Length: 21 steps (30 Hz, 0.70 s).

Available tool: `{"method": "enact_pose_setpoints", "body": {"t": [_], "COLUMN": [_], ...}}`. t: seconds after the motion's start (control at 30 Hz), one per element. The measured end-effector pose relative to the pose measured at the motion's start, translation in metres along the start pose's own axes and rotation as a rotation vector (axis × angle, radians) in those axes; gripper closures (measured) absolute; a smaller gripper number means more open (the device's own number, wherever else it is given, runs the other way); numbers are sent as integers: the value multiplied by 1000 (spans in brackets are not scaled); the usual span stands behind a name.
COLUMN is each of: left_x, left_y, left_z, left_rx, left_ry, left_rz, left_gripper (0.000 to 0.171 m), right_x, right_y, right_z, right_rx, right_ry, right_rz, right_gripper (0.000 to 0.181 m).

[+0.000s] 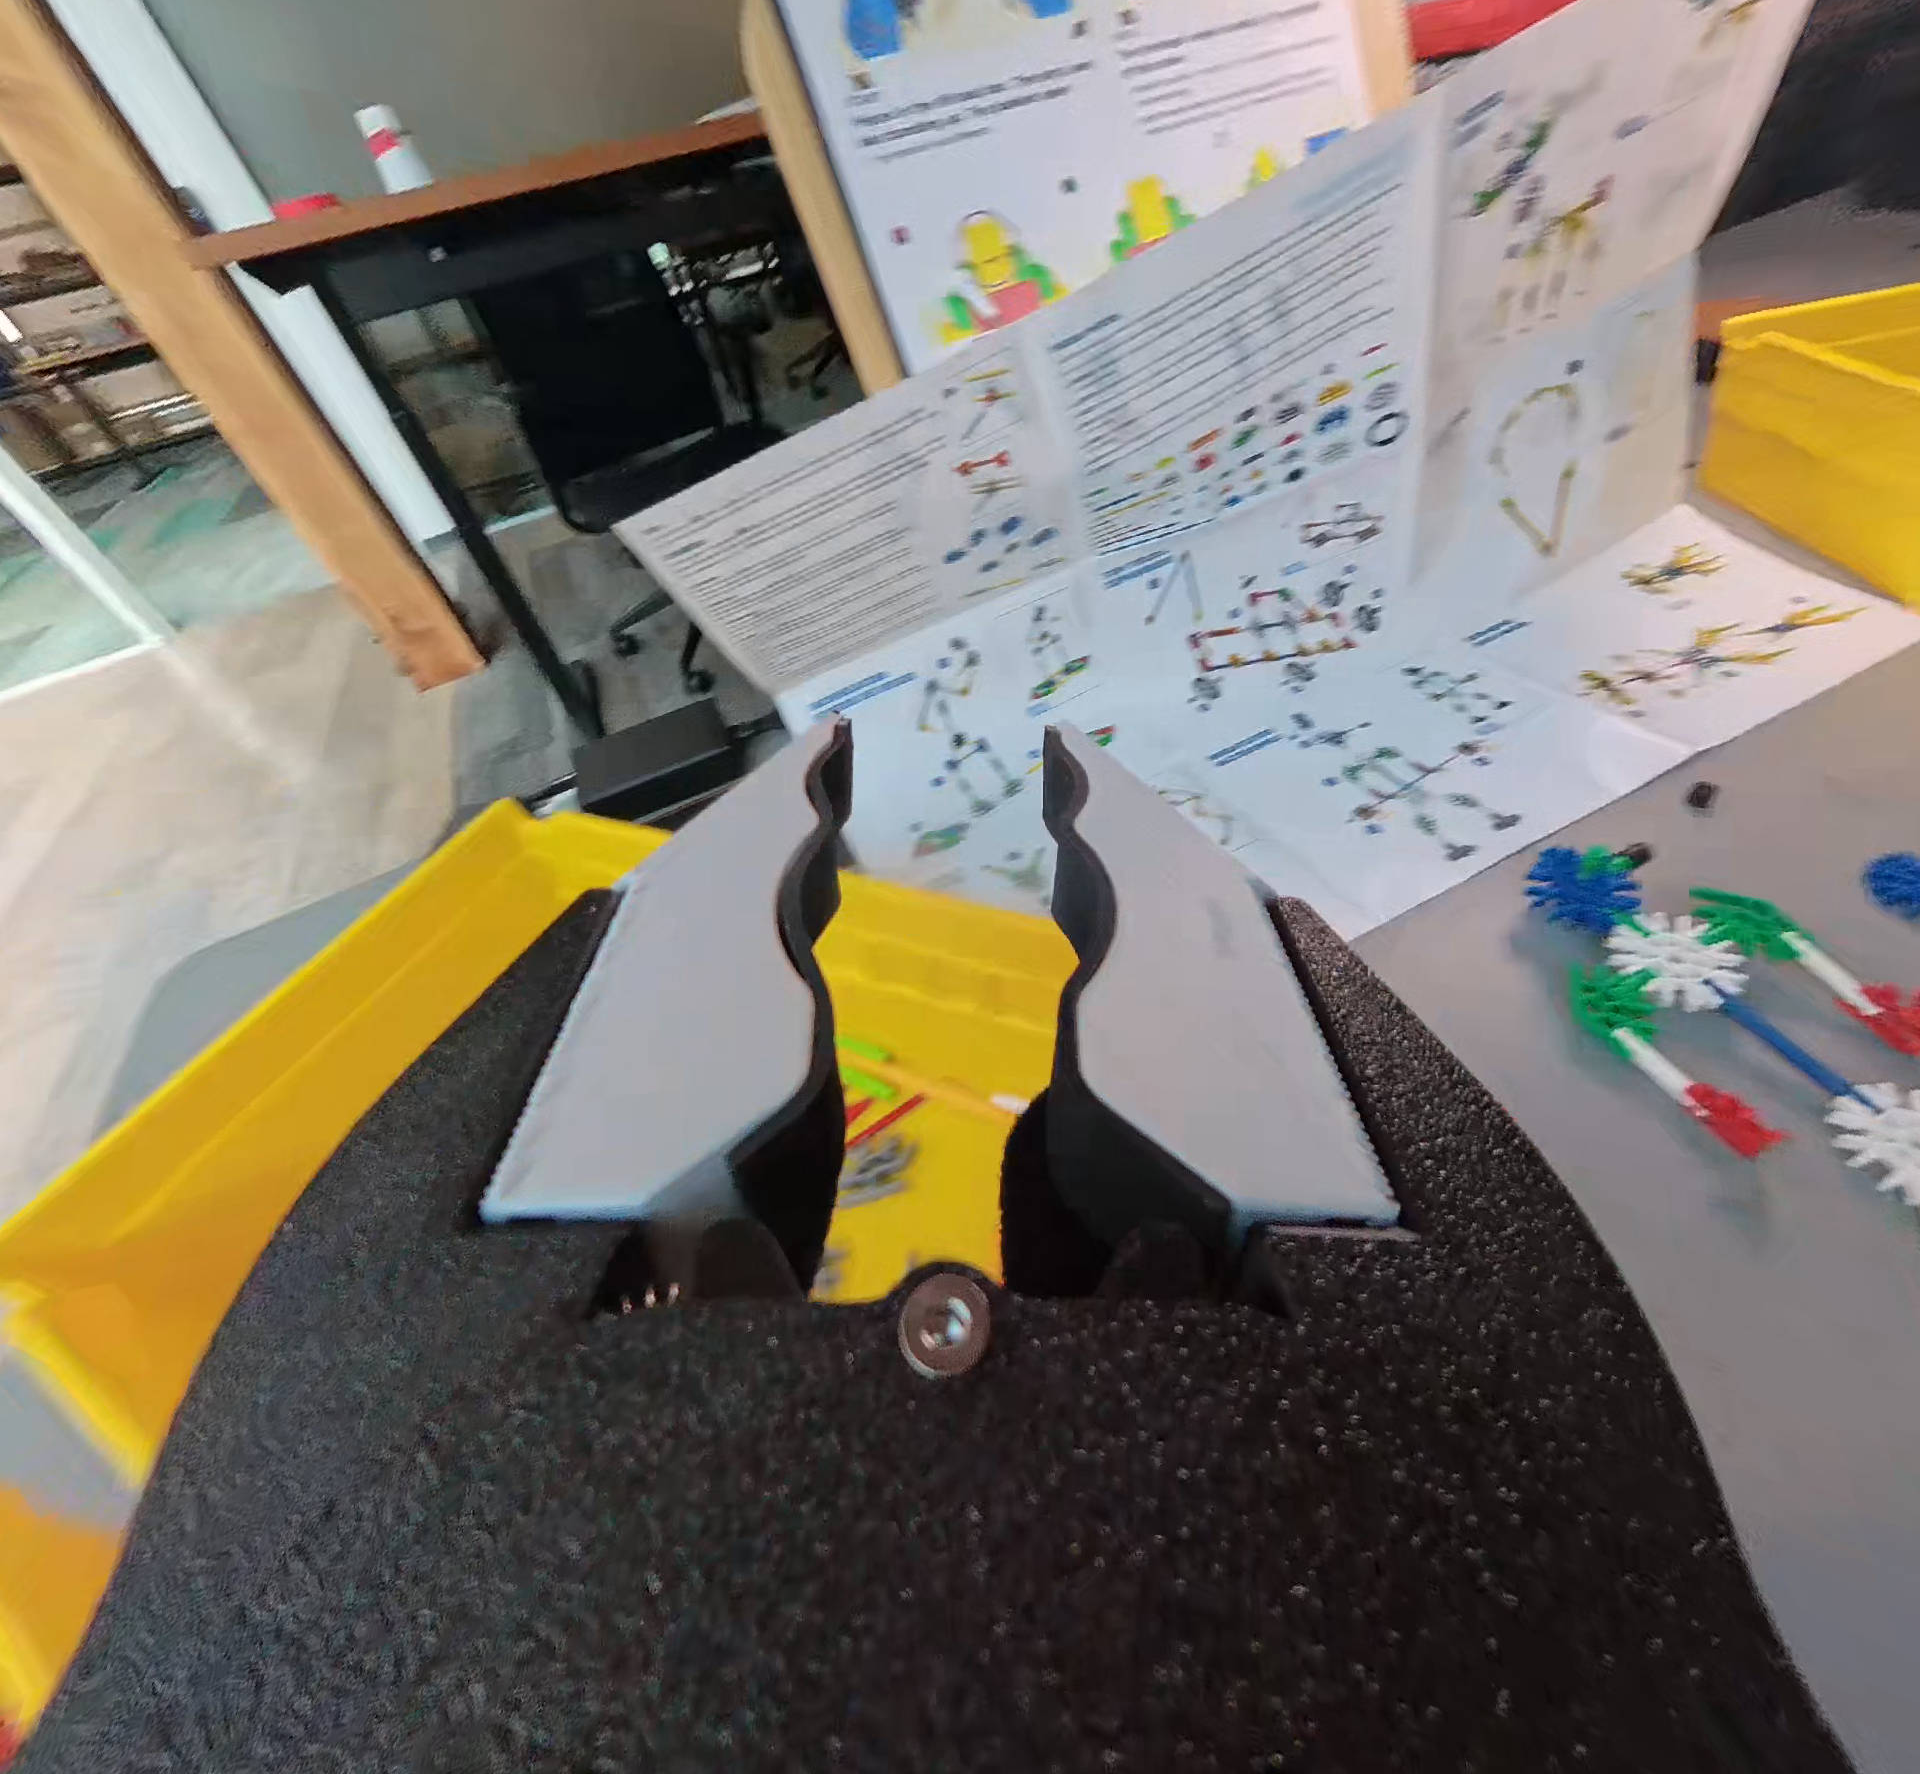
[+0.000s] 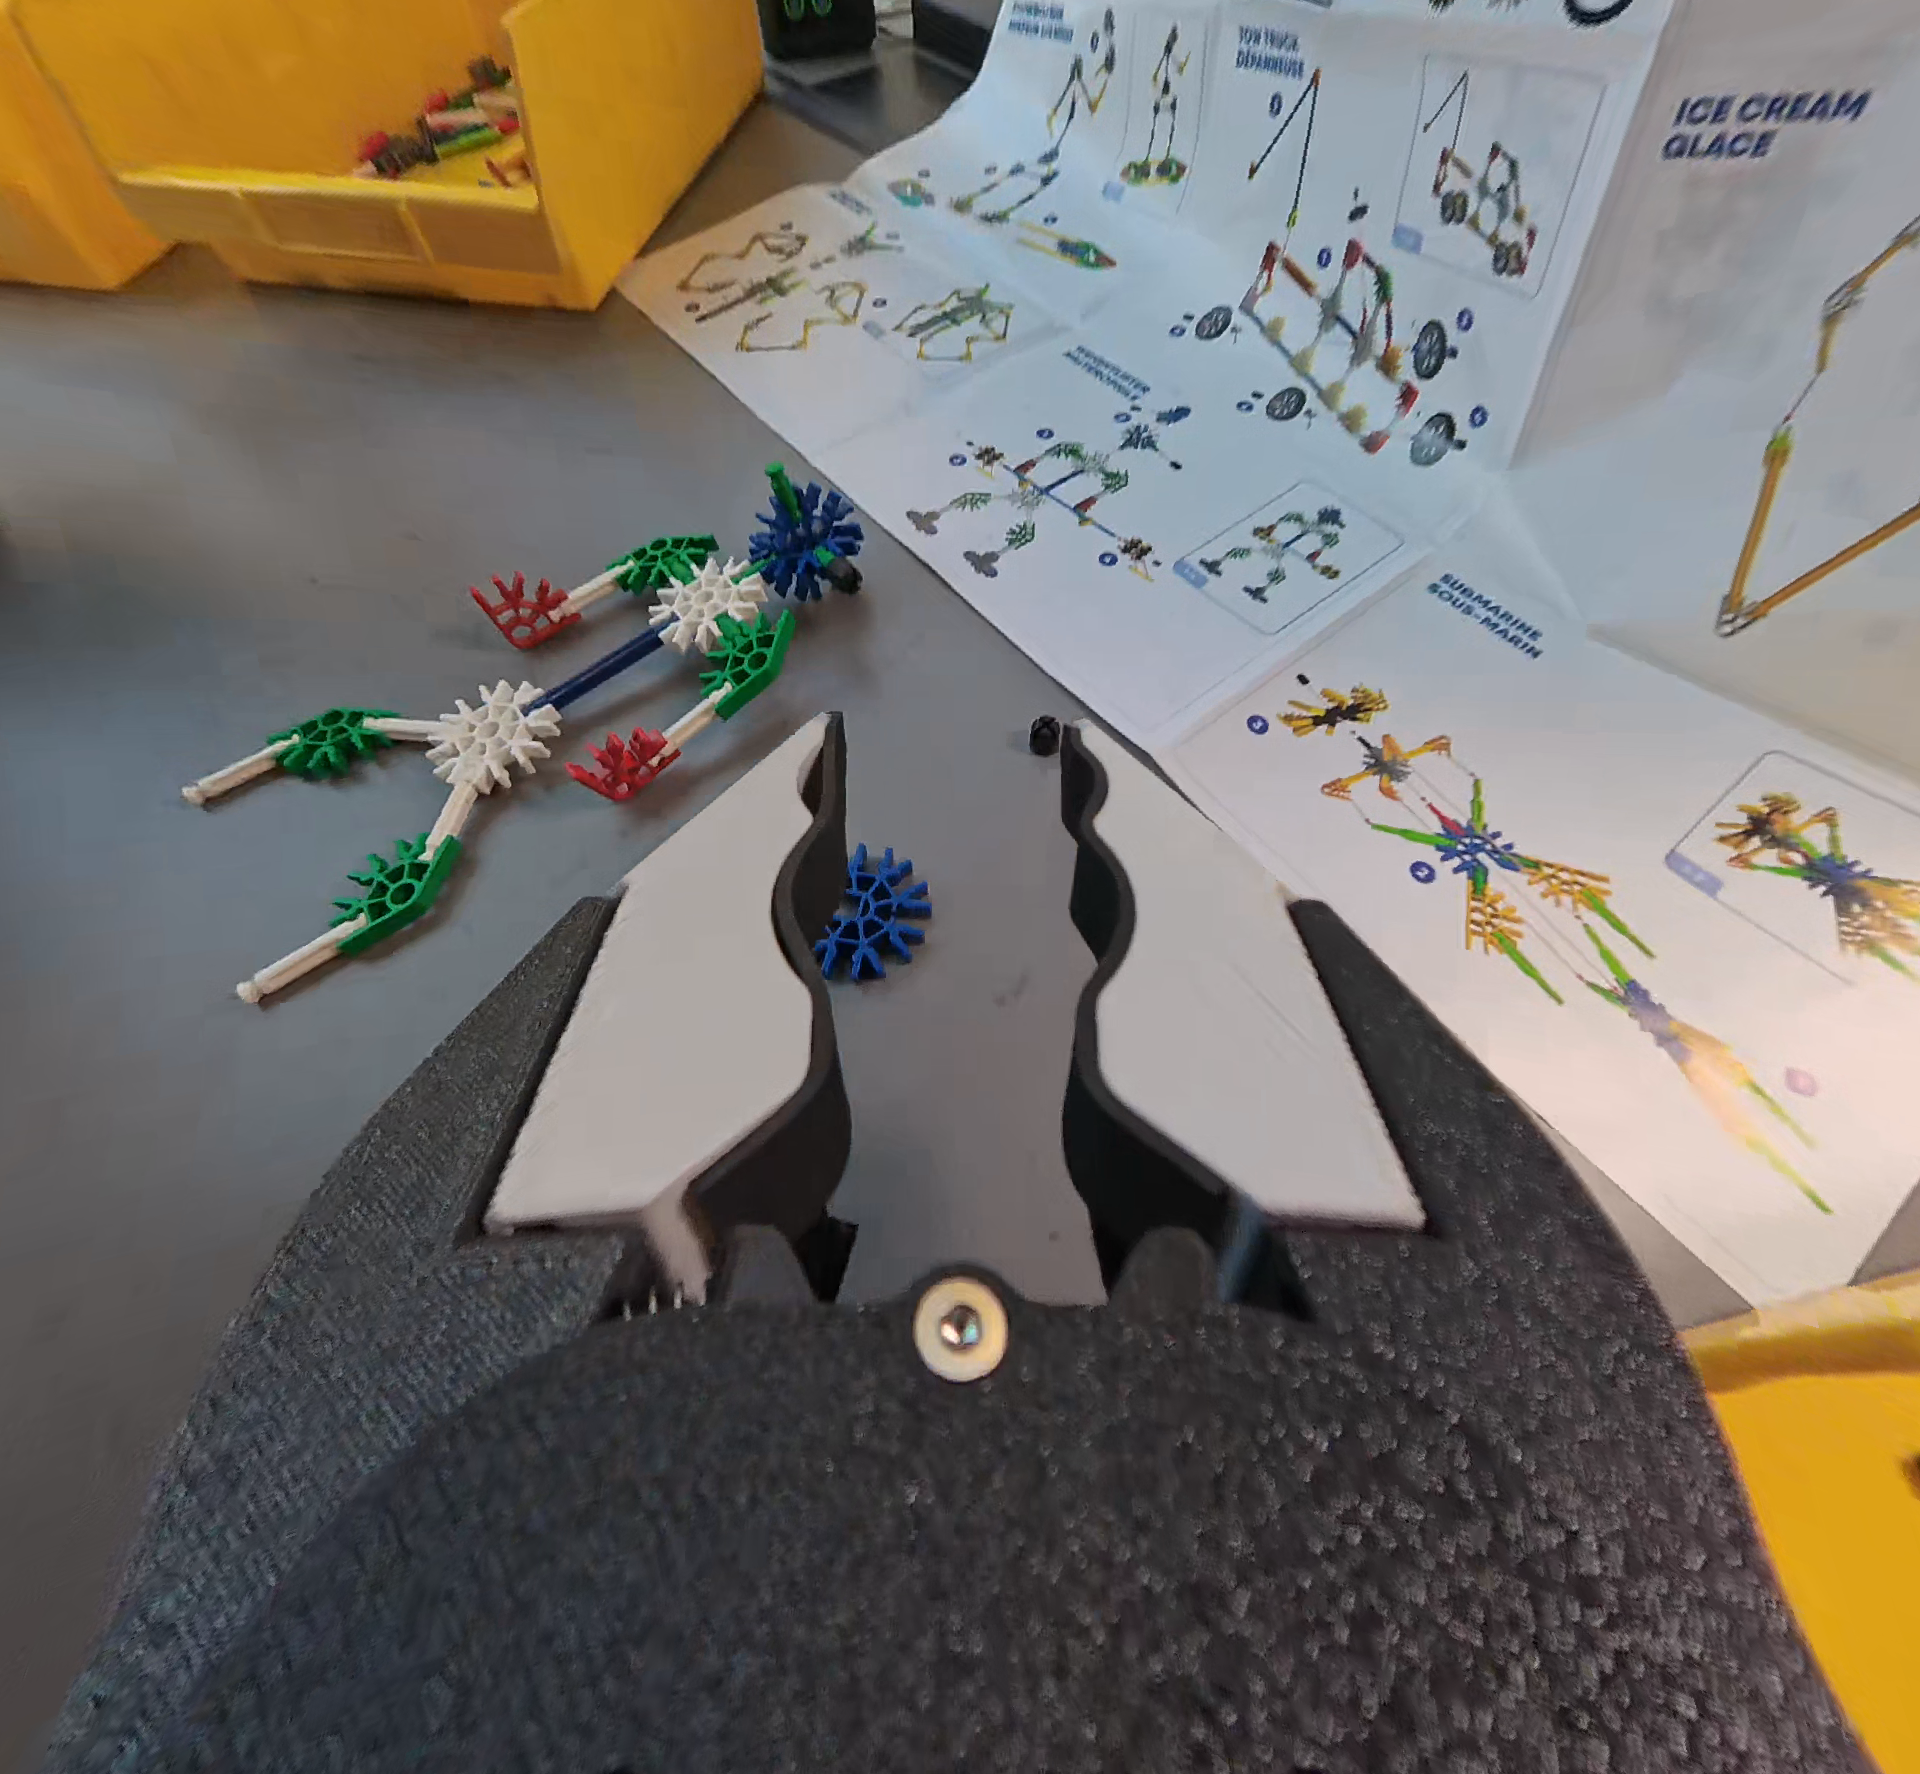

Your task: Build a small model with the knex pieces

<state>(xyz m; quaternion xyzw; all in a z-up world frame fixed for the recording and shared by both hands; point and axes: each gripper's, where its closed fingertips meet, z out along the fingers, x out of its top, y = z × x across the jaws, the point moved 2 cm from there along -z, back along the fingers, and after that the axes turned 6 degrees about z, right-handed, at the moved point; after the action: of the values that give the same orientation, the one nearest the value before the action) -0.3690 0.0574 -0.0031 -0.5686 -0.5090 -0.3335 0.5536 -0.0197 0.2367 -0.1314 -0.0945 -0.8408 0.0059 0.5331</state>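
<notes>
Bench (image 2: 260,436) carries a blue snowflake connector (image 2: 873,914) between the empty, wide-apart fingers of the right claw (image 2: 951,737), while the left claw (image 1: 945,737), likewise wide and empty, hangs over a yellow bin (image 1: 312,1049).

The left tool (image 1: 945,737) and right tool (image 2: 951,732) both have pale grey fingers with black wavy pads on speckled black bodies. The desk (image 2: 260,436) is plain dark grey. The bins (image 2: 623,62) are bright yellow. The rod model (image 2: 582,664) mixes white, green, red and blue; the loose connector (image 2: 873,914) is blue. The instruction sheet (image 2: 1299,498) is white with multicoloured diagrams.
</notes>
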Motion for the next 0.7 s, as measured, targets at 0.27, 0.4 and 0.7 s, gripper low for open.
{"method": "enact_pose_setpoints", "body": {"t": [0.27,0.4,0.7], "left_x": [-118,-168,-182], "left_y": [-117,-137,-125], "left_z": [6,13,92], "left_rx": [-117,-213,-251], "left_ry": [-853,-1143,-1051], "left_rz": [184,280,281], "left_gripper": [137,137,137], "right_x": [5,4,-6], "right_y": [-3,-8,-7], "right_z": [-1,2,9], "right_rx": [21,22,36], "right_ry": [73,72,47], "right_rz": [-12,-59,-57], "right_gripper": [146,148,150]}}
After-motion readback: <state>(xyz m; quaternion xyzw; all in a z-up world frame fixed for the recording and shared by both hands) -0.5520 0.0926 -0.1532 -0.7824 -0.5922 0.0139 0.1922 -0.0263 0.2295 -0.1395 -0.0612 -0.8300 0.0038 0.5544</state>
